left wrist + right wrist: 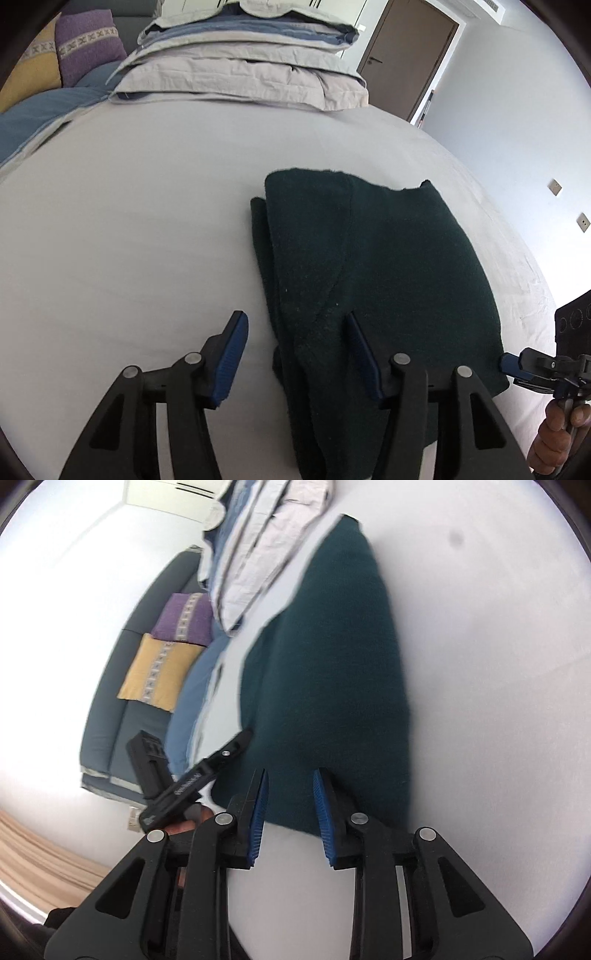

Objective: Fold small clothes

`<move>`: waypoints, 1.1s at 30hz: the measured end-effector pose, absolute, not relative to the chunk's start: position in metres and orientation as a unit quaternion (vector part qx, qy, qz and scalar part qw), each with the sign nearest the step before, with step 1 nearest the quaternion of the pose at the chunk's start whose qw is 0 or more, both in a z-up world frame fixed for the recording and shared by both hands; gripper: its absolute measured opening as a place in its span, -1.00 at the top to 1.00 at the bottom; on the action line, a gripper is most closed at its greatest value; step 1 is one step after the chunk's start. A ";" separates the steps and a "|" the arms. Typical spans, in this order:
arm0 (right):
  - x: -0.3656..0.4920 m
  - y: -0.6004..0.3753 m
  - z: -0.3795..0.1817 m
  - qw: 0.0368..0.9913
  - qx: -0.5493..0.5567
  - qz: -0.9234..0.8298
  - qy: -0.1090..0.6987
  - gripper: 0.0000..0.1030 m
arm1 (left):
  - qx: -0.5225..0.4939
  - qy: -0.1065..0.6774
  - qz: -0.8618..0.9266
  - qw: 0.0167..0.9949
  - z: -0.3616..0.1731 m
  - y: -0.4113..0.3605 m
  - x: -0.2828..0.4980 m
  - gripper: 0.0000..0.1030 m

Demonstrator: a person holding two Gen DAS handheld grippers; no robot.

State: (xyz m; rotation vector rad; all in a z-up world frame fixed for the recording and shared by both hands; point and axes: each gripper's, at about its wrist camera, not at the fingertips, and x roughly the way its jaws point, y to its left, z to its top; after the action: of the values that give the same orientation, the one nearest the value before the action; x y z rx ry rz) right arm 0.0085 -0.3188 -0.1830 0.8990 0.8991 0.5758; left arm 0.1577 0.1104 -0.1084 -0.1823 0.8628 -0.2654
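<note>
A dark green garment (pixel 369 277) lies folded into a rough rectangle on the pale grey bed sheet (pixel 129 221). My left gripper (pixel 295 321) hovers open over its near left edge. One pad is over the sheet, the other over the cloth, and nothing is pinched. In the right wrist view, which is rolled on its side, the same garment (pixel 325 664) stretches away from my right gripper (pixel 290 779). Its blue pads stand a narrow gap apart above the garment's near edge, gripping nothing. The right gripper (pixel 513 363) also shows by the garment's near right corner, held by a hand (pixel 561 424).
A stack of folded grey and blue bedding (pixel 240 74) sits at the far end of the bed. A blue blanket (pixel 37 114) and purple (pixel 88 40) and yellow (pixel 29 74) cushions lie at the left. Behind are a brown door (pixel 406 55) and a dark sofa (pixel 110 720).
</note>
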 end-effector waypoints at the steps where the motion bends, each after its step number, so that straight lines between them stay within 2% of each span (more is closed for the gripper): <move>1: 0.007 -0.311 -0.185 0.764 0.413 0.272 0.413 0.51 | -0.081 0.399 -0.122 0.905 -0.100 0.109 0.150 -0.10; 5: -0.002 -0.313 -0.205 0.757 0.377 0.253 0.470 0.56 | -0.053 0.368 -0.136 0.918 -0.082 0.091 0.131 -0.10; 10: -0.006 -0.341 -0.189 0.760 0.397 0.258 0.445 0.50 | -0.019 0.400 -0.147 0.904 -0.104 0.075 0.142 -0.10; 12: -0.011 -0.351 -0.174 0.765 0.406 0.257 0.429 0.50 | -0.038 0.419 -0.138 0.897 -0.120 0.081 0.152 -0.13; 13: -0.007 -0.359 -0.168 0.766 0.412 0.256 0.421 0.50 | -0.060 0.427 -0.141 0.891 -0.126 0.088 0.156 -0.21; 15: 0.008 -0.372 -0.153 0.773 0.417 0.248 0.408 0.50 | -0.109 0.444 -0.155 0.875 -0.135 0.101 0.162 -0.22; 18: 0.050 -0.379 -0.137 0.765 0.430 0.263 0.401 0.47 | -0.096 0.441 -0.154 0.879 -0.133 0.098 0.158 -0.22; 19: 0.073 -0.372 -0.135 0.759 0.437 0.261 0.406 0.38 | -0.088 0.439 -0.152 0.881 -0.132 0.095 0.157 -0.22; 21: 0.123 -0.354 -0.126 0.743 0.452 0.267 0.416 0.34 | -0.089 0.439 -0.152 0.881 -0.133 0.095 0.156 -0.22; 25: 0.202 -0.315 -0.149 0.722 0.464 0.244 0.452 0.39 | -0.092 0.439 -0.155 0.880 -0.139 0.096 0.156 -0.25; 31: 0.250 -0.339 -0.184 0.714 0.514 0.159 0.448 0.39 | -0.083 0.437 -0.155 0.882 -0.151 0.090 0.157 -0.29; 33: 0.248 -0.356 -0.197 0.696 0.541 0.152 0.446 0.45 | -0.081 0.436 -0.155 0.883 -0.153 0.089 0.158 -0.29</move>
State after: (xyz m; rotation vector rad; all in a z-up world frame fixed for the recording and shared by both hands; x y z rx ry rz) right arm 0.2478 -0.3563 -0.1968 1.2075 0.9955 0.3392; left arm 0.1575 0.0885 -0.1535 -0.1683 0.9082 -0.3222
